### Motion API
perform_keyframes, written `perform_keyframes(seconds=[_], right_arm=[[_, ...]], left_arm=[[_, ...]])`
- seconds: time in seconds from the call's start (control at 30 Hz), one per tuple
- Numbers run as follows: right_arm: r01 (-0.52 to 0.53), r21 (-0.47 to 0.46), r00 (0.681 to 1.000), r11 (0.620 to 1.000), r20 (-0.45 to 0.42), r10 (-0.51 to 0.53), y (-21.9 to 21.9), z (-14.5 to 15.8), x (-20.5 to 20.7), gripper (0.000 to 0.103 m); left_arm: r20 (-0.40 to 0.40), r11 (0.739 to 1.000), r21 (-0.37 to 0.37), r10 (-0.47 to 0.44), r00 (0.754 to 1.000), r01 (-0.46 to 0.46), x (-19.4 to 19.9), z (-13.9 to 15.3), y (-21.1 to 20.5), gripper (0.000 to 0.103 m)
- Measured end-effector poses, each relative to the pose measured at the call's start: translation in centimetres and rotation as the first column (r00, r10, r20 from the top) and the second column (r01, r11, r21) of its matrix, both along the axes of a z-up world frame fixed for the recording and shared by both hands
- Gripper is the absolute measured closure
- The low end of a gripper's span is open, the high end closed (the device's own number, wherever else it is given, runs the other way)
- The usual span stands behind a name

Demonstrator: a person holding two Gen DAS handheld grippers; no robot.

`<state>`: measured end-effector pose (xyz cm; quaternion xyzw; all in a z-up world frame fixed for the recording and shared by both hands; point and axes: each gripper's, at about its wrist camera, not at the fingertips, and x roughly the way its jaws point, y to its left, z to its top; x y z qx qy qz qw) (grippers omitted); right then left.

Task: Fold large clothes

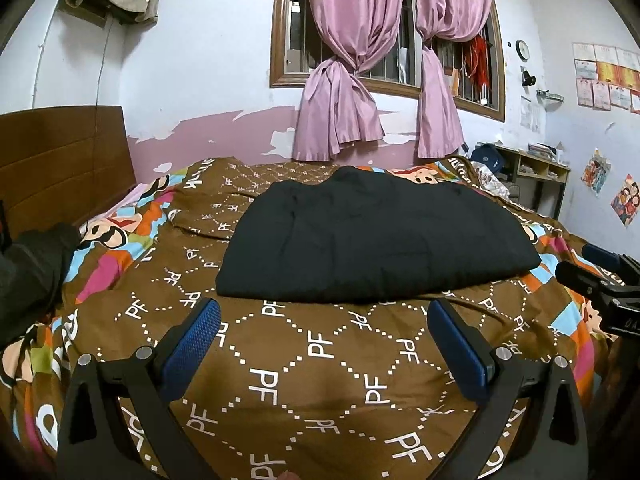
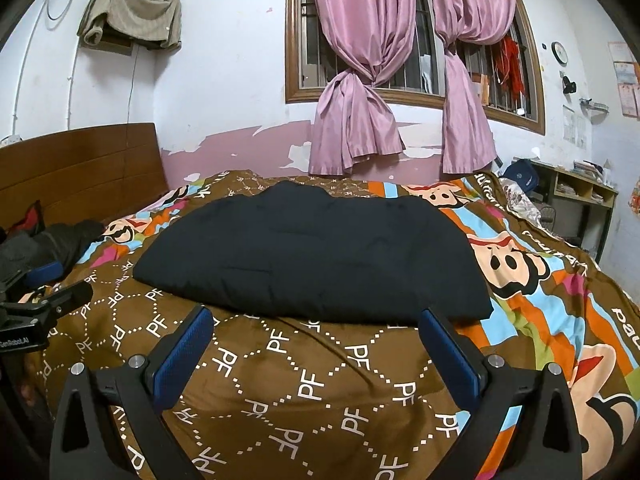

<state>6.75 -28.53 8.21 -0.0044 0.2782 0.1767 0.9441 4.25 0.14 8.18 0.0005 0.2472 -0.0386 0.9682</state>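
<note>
A large black garment (image 1: 376, 240) lies folded into a flat, wide bundle on the patterned brown bedspread (image 1: 312, 364); the right wrist view shows the garment (image 2: 316, 256) too. My left gripper (image 1: 324, 312) hangs open just short of the garment's near edge, with nothing between its blue pads (image 1: 196, 340). My right gripper (image 2: 316, 320) is open as well, close to the near edge and empty. The right gripper's body (image 1: 608, 288) shows at the right edge of the left wrist view. The left gripper's body (image 2: 36, 312) shows at the left edge of the right wrist view.
A wooden headboard (image 1: 60, 160) stands at the left, with another dark garment (image 1: 32, 268) heaped near it. Pink curtains (image 1: 352, 60) hang over a barred window behind the bed. A shelf unit (image 1: 532, 176) stands at the far right.
</note>
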Motion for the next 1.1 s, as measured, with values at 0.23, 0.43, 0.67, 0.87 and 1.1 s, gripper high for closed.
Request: perform_keyframes(seconds=[0.23,0.43,0.67,0.87,1.1], right_arm=[[-0.012,-0.007,1.0,1.0,-0.001,0.012,0.2,-0.1,0.1,0.0],[-0.01,-0.007,1.0,1.0,-0.002,0.01,0.3,-0.1,0.0,0.0],[-0.01,-0.007,1.0,1.0,-0.001,0.01,0.3,-0.1,0.0,0.0],[-0.009,-0.007,1.0,1.0,-0.001,0.009,0.4,-0.1,0.0,0.0],[-0.009,-0.007,1.0,1.0,-0.001,0.009,0.4,0.0,0.1,0.0]], left_arm=[[-0.004,1.0,0.0,0.002,1.0,-0.002,0.1,-0.2,0.0,0.002],[-0.005,1.0,0.0,-0.002,1.0,0.002,0.0,-0.3,-0.1,0.002],[-0.004,1.0,0.006,-0.004,1.0,0.004,-0.2,-0.6,-0.6,0.002],[-0.004,1.0,0.012,-0.006,1.0,0.006,-0.2,-0.6,-0.7,0.002],[-0.004,1.0,0.015,-0.008,1.0,0.008,-0.2,-0.6,-1.0,0.002]])
